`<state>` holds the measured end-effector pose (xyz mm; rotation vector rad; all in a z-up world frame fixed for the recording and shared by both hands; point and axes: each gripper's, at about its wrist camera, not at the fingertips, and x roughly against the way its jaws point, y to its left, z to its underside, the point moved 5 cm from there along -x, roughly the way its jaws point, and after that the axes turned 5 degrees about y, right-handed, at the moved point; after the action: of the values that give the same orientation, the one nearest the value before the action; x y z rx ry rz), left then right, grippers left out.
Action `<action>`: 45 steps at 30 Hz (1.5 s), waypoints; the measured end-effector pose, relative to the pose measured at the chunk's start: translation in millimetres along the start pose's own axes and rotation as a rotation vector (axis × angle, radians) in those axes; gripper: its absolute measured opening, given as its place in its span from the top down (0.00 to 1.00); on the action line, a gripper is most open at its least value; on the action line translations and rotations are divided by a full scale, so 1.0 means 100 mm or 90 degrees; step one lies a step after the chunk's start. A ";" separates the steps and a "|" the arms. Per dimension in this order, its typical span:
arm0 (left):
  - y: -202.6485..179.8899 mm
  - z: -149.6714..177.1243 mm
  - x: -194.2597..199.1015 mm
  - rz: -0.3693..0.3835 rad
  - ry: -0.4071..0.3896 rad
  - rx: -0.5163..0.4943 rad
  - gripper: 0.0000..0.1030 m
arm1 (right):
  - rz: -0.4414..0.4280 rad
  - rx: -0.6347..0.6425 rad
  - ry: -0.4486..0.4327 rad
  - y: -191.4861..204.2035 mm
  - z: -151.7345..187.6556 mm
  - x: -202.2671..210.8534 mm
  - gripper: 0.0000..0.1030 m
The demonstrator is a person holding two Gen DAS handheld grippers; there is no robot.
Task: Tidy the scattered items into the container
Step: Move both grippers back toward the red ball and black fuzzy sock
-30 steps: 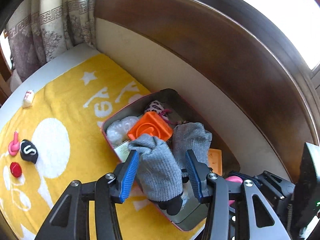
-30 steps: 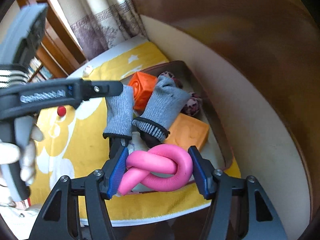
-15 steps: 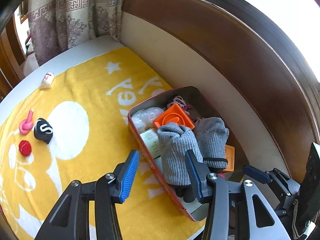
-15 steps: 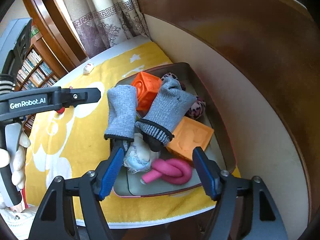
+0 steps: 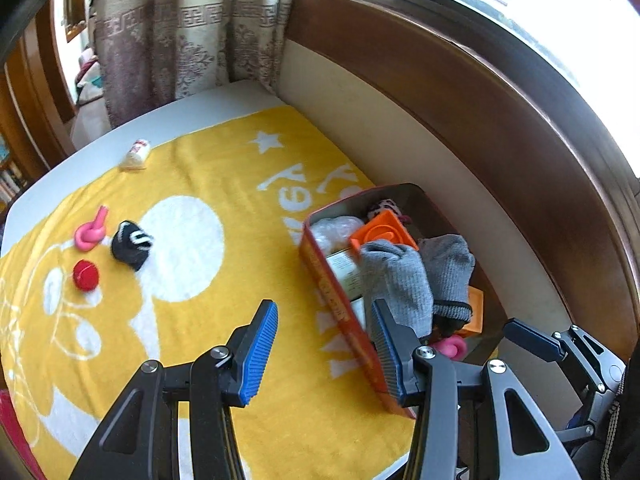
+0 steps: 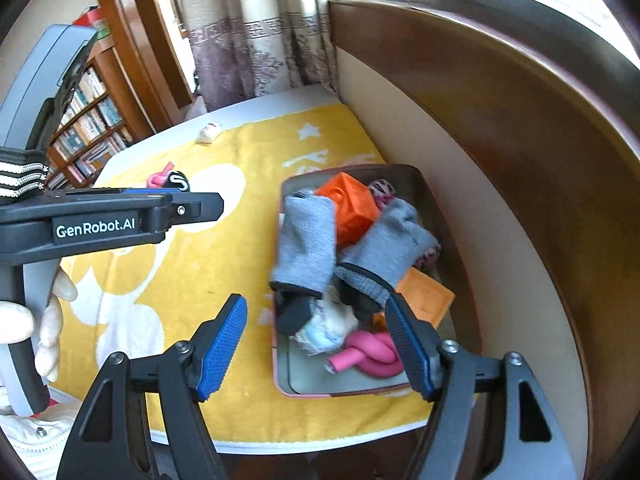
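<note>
Both grippers, left gripper (image 5: 320, 354) and right gripper (image 6: 320, 346), hover with jaws spread and empty beside the filled tin (image 6: 438, 216); next, reaching the pink knot (image 5: 91, 233), black pouch (image 5: 130, 245) and red ball (image 5: 85, 275) left on the yellow towel (image 5: 240, 184)

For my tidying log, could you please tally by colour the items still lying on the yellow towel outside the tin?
Pink: 1, a knotted toy
Black: 1, a small pouch with white marking
Red: 1, a ball
White: 1, a small packet at the towel's far edge
Total: 4
</note>
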<state>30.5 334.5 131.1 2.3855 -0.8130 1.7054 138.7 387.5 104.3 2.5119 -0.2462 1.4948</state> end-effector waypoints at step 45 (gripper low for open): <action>2.88 0.40 -0.04 -0.088 -0.002 0.290 0.33 | -0.126 0.043 0.134 1.54 -0.70 -1.13 0.27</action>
<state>-72.7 75.6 49.6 2.6395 -0.2667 2.0017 -11.7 261.5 51.0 2.3236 0.0848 1.6916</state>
